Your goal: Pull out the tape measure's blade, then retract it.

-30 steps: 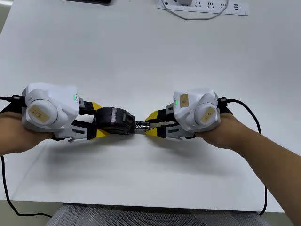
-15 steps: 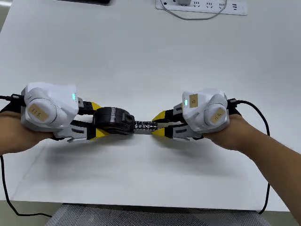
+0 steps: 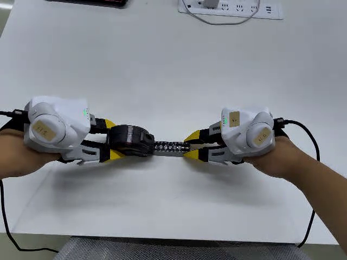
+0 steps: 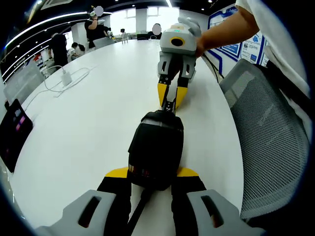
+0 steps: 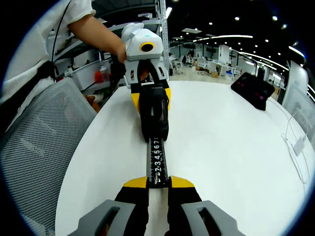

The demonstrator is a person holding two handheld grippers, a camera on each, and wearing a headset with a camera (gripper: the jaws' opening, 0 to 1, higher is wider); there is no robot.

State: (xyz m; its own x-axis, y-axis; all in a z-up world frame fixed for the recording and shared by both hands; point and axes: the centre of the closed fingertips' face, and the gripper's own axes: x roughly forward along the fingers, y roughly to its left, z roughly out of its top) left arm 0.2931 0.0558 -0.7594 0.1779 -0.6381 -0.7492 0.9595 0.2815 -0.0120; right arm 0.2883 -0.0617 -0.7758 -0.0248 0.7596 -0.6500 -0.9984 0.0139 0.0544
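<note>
Smooth white tabletop (image 3: pixel 173 65). My left gripper (image 3: pixel 115 140) clamps the rounded black tape measure (image 3: pixel 133 140), centre-left of head view; my right gripper (image 3: pixel 190 146) pinches the flat, numbered blade (image 3: pixel 169 147) at its tip.

The tape measure (image 3: pixel 130 140) has a black case. Its blade (image 3: pixel 169 147) is black too, printed with white numerals and tick marks (3 through 7 read clearly in the right gripper view). The left gripper (image 3: pixel 114 139), at 9 o'clock in the head view, has a white body with a tan label and a small green light, and black-and-grey jaws tipped in yellow. The right gripper (image 3: pixel 190 146), at 3 o'clock, has the same colours. The surface (image 3: pixel 162 65) is plain white. A white power strip (image 3: pixel 230 7) lies at 12 o'clock, a black cable (image 3: pixel 307 230) hangs at 4 o'clock, and the chair (image 3: pixel 162 250) at 6 o'clock is grey mesh.
</note>
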